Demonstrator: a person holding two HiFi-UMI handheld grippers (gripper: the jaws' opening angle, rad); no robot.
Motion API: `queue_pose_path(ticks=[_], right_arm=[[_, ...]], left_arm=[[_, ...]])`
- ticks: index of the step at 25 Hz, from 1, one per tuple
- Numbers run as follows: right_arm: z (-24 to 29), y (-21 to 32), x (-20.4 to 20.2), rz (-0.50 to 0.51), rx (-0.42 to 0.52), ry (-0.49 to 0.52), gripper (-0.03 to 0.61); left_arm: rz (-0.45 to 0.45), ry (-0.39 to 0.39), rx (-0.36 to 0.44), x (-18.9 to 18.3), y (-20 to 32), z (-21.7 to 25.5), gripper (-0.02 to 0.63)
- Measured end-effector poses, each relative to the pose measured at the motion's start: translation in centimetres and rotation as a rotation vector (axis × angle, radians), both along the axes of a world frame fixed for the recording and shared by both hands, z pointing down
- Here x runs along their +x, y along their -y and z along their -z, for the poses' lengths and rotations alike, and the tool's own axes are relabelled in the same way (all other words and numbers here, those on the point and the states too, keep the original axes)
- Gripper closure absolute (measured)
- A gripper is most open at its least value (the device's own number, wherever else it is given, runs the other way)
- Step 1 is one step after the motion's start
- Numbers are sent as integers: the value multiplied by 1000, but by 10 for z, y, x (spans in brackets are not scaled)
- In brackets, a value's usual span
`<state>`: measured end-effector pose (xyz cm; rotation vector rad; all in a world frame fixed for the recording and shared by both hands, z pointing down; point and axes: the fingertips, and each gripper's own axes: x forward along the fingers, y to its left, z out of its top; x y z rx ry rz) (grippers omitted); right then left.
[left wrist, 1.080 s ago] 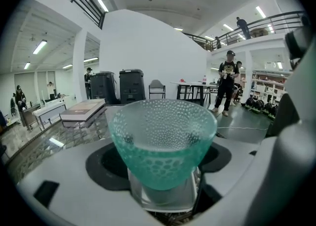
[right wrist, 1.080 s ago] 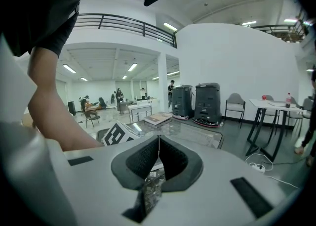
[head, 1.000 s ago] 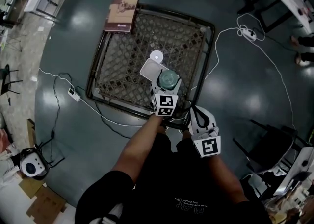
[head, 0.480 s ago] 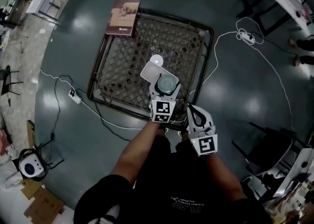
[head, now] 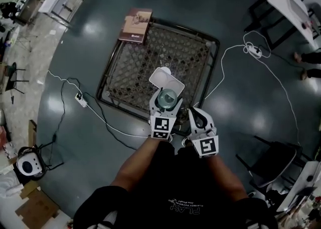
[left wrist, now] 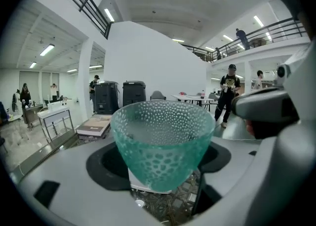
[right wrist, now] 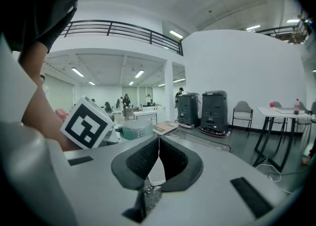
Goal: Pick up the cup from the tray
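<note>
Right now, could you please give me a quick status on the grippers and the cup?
Left gripper shut on the cup. Right gripper shut, empty. Tray just beyond the cup; nothing seen blocking.

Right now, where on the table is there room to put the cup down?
The table is bare across its middle and left side, between the book at the far left corner and the tray. The far right corner is bare too. It is crowded near the front edge: tray, cup, left tongs and right tongs.

The left claw (head: 168,97) clamps wide, right claw (right wrist: 158,163) closed.
</note>
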<state>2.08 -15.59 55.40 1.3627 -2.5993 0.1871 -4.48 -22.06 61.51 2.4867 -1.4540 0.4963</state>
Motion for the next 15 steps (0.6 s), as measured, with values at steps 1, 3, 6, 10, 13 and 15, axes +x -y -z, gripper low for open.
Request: queue_pose_path(ticks=[1,3,6,10,13,15], right_arm=[[3,1,-1,6,11,-1,568],[7,0,-1,15,31,0,568],[13,-2,3,0,34,12,568],[24,-3,7,-3,30,8,568],[36,3,5,8,65,7,568],[42,5,4,16,78,6,568]], left_arm=[[6,-9,-2,-2,-3,7,233],[20,-25,3,-6,-10,24,233],[44,-40,22,-8,-21,47,233],[66,-35,53,-13,-34,72,233],[82,-30,68,-20,-41,84,233],[85,-28,74,-23,-46,91,233]])
